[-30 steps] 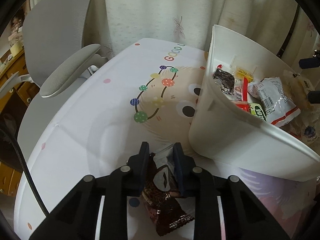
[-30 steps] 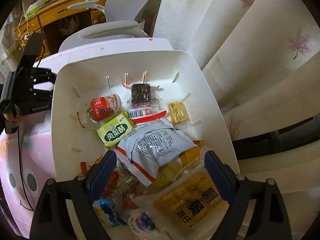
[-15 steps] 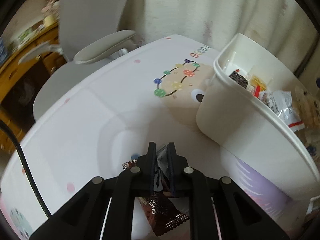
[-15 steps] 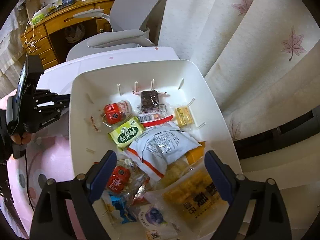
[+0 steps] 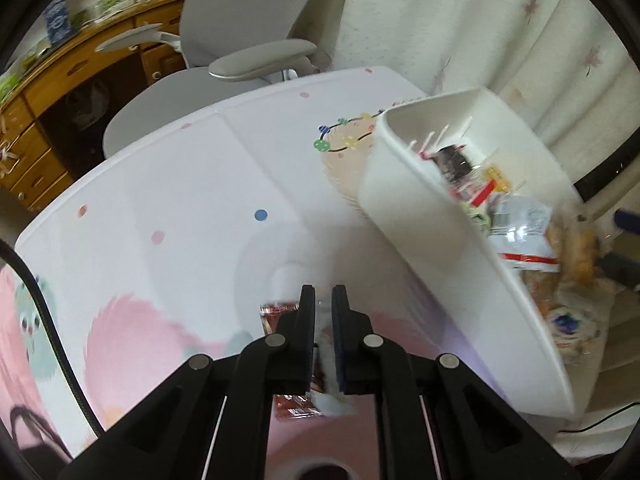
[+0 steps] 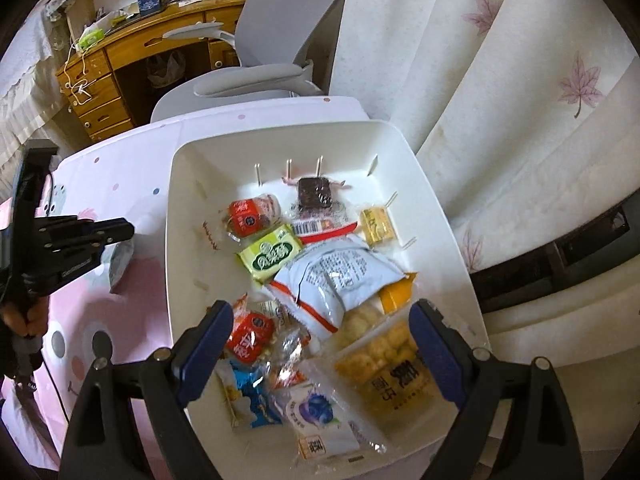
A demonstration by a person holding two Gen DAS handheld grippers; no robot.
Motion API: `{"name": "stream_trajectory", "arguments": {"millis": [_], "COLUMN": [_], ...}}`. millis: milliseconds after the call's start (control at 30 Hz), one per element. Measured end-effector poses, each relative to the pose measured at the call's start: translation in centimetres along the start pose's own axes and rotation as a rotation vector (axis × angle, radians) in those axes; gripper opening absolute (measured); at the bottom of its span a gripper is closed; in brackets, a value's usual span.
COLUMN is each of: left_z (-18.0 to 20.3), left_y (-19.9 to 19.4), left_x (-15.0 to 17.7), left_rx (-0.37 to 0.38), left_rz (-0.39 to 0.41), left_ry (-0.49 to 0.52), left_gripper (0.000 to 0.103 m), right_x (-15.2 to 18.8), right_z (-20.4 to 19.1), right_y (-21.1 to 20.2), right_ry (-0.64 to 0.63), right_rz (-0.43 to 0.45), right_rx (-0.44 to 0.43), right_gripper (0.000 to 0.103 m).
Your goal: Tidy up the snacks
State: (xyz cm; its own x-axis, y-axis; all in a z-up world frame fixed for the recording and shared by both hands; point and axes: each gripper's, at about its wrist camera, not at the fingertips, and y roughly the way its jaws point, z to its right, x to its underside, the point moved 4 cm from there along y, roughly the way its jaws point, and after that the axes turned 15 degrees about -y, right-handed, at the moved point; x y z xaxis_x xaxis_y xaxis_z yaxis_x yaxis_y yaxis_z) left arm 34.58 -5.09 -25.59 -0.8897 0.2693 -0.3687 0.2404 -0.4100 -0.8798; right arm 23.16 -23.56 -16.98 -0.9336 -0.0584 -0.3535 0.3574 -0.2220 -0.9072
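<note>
Pinching a crinkly foil packet (image 5: 291, 360), left gripper (image 5: 323, 300) has its black jaws nearly shut on it above the glossy pink-and-white mat (image 5: 168, 184). Right gripper (image 6: 320, 316) hangs wide open, blue-padded, holding nothing, over the smooth white bin (image 6: 180, 216) just beside. Bin holds shiny wrapped snacks (image 6: 332, 280), a dark square brownie (image 6: 315, 192) farthest. Beyond: grey chair (image 5: 256, 60), wooden desk (image 6: 120, 52), curtain (image 6: 500, 60).

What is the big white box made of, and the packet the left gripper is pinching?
The big white box looks like smooth, slightly glossy moulded plastic: rounded corners, thick rim, soft shine. The packet in the left gripper seems to be thin crinkly plastic film or foil, since it creases and glints. Blur leaves this uncertain.
</note>
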Motion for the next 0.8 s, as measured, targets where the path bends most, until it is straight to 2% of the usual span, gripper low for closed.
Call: {"name": "stream_trajectory", "arguments": {"millis": [233,367,433,567,700,800], "left_z": [2.4,2.7,2.7,2.3,1.9,1.4], "left_y": [-5.1,-6.4,-6.7,-6.4,-4.9,-3.6], "left_x": [1.2,1.9,2.1,2.3,2.1,2.1], "left_rx": [0.033,-0.001,-0.043,-0.090,-0.155,-0.183], "left_rz": [0.063,0.093,0.104,0.114,0.098,0.075], "left_ry": [-0.128,-0.219,-0.263,-0.334,-0.333,-0.327], "left_gripper": [0.005,0.005,0.007,0.025,0.045,0.045], "right_x": [1.6,2.7,3.3,4.5,5.5,5.9], "right_z": [0.7,1.6,2.1,2.8,3.5,3.9], "right_y": [-0.4,-0.6,-0.7,-0.9,-0.8,-0.5], "right_ry": [0.011,0.019,0.008,-0.018,-0.035,-0.023], "right_rz": [0.024,0.056,0.070,0.076,0.061,0.045], "right_rx": [-0.056,-0.099,-0.127,-0.166,-0.189,-0.201], "right_gripper": [0.090,0.090,0.090,0.090,0.090,0.090]}}
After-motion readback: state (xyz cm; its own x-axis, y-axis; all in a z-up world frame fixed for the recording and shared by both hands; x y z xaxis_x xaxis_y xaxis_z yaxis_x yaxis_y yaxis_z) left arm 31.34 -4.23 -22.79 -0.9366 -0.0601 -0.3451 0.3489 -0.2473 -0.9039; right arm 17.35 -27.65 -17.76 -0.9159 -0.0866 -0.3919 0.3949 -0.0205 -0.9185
